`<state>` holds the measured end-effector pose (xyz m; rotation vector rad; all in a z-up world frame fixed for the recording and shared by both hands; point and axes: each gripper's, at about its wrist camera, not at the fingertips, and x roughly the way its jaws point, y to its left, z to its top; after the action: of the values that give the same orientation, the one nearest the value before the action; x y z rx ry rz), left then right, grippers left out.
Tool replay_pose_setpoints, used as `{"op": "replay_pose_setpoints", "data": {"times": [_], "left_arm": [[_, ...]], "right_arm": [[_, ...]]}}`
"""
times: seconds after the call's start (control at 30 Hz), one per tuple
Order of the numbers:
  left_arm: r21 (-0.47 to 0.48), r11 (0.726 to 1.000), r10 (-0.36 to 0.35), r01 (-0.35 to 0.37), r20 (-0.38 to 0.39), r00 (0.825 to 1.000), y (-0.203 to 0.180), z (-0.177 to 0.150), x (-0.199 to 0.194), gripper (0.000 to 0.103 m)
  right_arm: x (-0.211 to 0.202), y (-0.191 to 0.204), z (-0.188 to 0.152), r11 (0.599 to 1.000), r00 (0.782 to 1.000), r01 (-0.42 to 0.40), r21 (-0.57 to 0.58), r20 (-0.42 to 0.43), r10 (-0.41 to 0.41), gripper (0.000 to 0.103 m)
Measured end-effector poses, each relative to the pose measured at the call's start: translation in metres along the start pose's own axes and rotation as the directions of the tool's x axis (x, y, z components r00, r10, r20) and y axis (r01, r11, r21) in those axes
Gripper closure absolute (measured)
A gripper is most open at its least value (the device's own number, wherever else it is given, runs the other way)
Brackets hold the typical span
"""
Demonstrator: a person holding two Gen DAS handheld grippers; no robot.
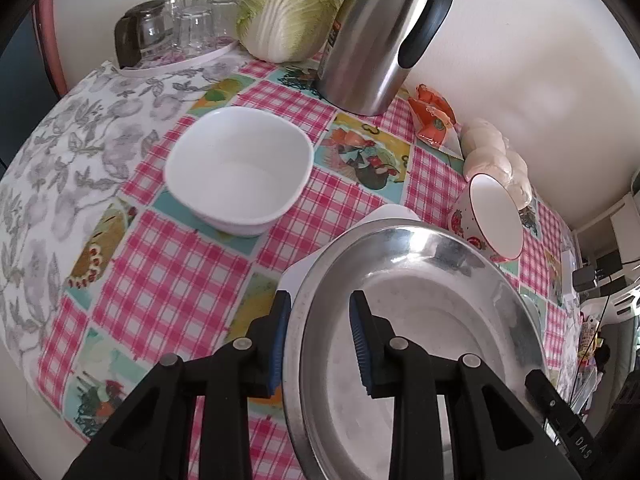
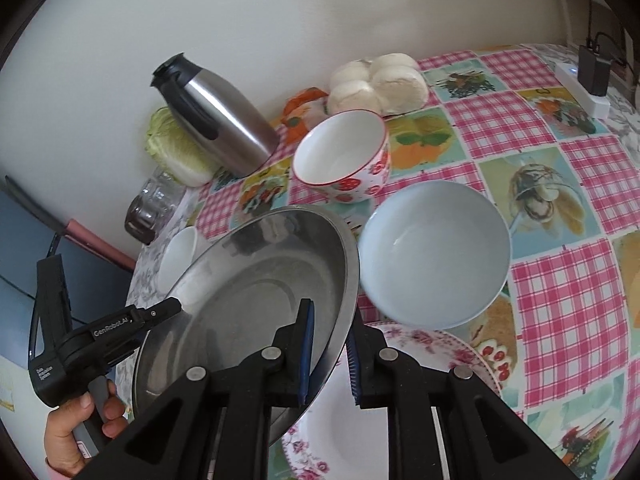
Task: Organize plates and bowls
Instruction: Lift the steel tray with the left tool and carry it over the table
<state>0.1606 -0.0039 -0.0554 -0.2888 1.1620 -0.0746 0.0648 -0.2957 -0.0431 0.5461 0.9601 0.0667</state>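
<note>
Steel plate (image 2: 256, 280) is pinched at opposite rims by both grippers, left (image 1: 320, 336) and right (image 2: 330, 350), raised above the flowered plate (image 2: 440, 354). Keep it level, lower both ends together, and open only once it rests on that plate.

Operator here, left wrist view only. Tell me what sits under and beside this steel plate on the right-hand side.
Observer: A floral-rimmed plate lies on the table below the steel plate.
Operator: Report any bowl I cannot see.
Observer: A pale blue bowl stands right of the steel plate, nearer than the strawberry bowl.
Operator: Confirm the right gripper's hold.
Observer: The right gripper pinches the steel plate's rim, one finger inside it.
</note>
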Motion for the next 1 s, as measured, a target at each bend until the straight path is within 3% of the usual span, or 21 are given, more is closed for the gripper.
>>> {"op": "replay_pose_setpoints", "data": {"times": [0.33, 1.0], "left_arm": [[0.019, 1.0, -0.023, 0.022, 0.012, 1.0, -0.007, 0.018, 0.008, 0.069], [-0.085, 0.986, -0.143, 0.142, -0.007, 0.99, 0.022, 0.026, 0.03, 0.064]], "right_arm": [[0.015, -0.004, 0.005, 0.999, 0.999, 0.04, 0.017, 0.002, -0.04, 0.086], [0.035, 0.009, 0.005, 0.996, 0.995, 0.086, -0.006, 0.043, -0.086, 0.085]]}}
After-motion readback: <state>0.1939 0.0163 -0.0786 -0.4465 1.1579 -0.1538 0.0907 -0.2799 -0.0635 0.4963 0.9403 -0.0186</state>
